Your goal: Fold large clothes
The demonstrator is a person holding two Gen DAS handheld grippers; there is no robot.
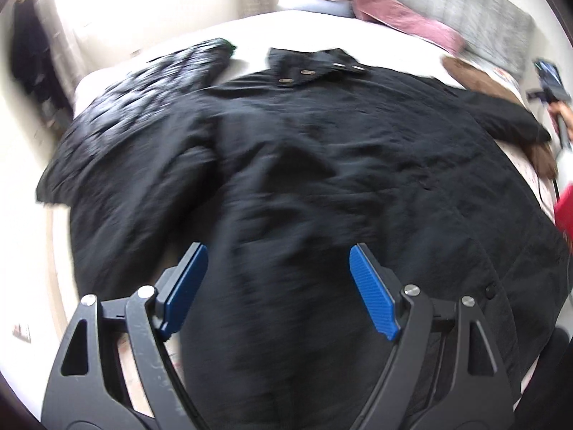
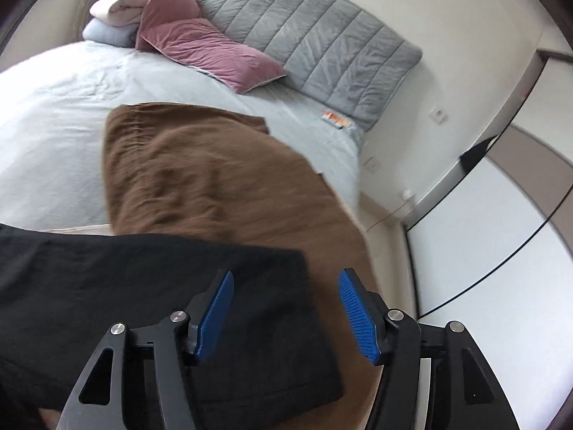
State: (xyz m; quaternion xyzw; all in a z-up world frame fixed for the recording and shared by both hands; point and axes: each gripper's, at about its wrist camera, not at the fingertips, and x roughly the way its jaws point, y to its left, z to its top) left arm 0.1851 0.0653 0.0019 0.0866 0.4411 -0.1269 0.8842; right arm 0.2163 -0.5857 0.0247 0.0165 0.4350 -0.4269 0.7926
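Observation:
A large black coat (image 1: 322, 165) lies spread flat on the bed, collar with metal snaps (image 1: 315, 68) at the far side and sleeves out to both sides. My left gripper (image 1: 277, 251) is open and empty, hovering over the coat's lower middle. In the right wrist view my right gripper (image 2: 284, 279) is open and empty above the end of the coat's right sleeve (image 2: 179, 294), which lies on a brown garment (image 2: 215, 179). The right gripper also shows in the left wrist view (image 1: 549, 82), small at the far right.
The bed (image 2: 53, 107) has a pale sheet, pink pillows (image 2: 200, 43), folded bedding (image 2: 111, 18) and a grey padded headboard (image 2: 304, 36). A dark patterned garment (image 1: 161, 71) lies beside the coat's left shoulder. A white wardrobe (image 2: 501, 233) stands right of the bed.

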